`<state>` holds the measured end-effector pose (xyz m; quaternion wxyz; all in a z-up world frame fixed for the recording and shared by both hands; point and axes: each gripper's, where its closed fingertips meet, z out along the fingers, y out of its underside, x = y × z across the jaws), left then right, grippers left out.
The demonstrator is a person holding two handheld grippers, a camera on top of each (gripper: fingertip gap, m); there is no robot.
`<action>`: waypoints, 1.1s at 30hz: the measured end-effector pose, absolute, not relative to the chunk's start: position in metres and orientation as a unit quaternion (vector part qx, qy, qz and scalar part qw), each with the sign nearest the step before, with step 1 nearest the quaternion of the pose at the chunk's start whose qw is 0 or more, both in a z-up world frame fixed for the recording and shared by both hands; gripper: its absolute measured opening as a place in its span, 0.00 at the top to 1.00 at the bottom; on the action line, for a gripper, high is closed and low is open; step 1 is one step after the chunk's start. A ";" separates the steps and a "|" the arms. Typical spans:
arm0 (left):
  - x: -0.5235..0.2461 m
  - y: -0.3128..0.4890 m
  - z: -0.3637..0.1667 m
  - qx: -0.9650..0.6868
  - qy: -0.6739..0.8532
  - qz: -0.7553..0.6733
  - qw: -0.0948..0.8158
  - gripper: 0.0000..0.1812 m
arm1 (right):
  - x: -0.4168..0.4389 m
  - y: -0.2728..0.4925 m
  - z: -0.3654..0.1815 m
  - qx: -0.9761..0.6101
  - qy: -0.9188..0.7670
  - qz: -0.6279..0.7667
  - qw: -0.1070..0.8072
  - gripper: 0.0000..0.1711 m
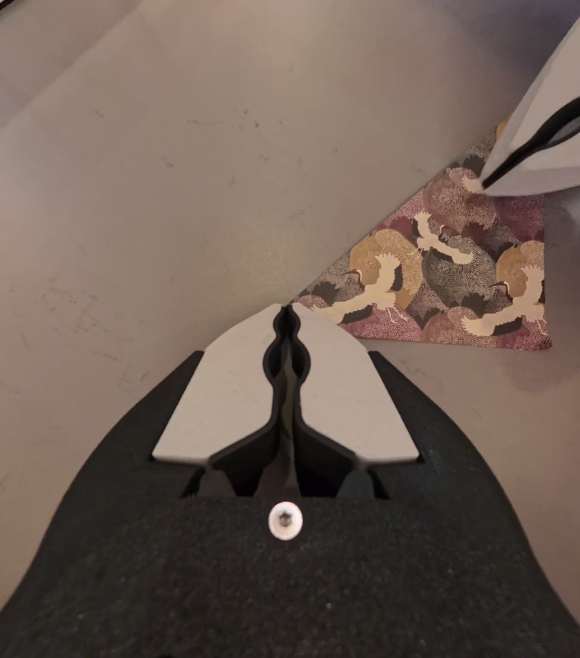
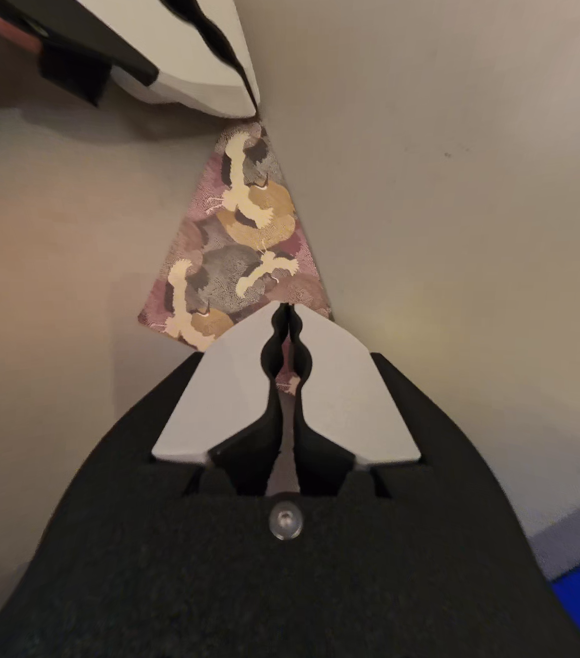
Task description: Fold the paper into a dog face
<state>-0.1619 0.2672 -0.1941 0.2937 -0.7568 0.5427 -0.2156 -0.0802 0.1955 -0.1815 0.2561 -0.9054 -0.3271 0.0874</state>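
Left claw (image 1: 286, 309) pressed together at one paper (image 1: 441, 270) corner | right claw (image 2: 286, 305) pressed together on opposite corner | we press flat, keeping edges aligned on surface (image 1: 174, 178)

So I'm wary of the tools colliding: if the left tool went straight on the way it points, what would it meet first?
Probably just bare table. The left tool, shut, sits at the folded paper's corner; paper and right tool lie off to its right, though depth is unclear.
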 end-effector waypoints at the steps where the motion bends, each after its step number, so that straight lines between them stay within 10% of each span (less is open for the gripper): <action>1: -0.162 0.267 -0.194 -0.757 0.543 -0.214 0.295 1.00 | -0.078 0.195 -0.187 -0.907 -0.329 0.076 0.251 1.00; 28: -0.223 0.257 -0.189 -0.821 0.477 -0.079 0.305 1.00 | -0.018 0.177 -0.197 -0.936 -0.253 0.014 0.243 1.00; 33: -0.194 0.235 -0.155 -0.820 0.422 -0.229 0.312 1.00 | -0.018 0.177 -0.197 -0.934 -0.245 -0.002 0.261 1.00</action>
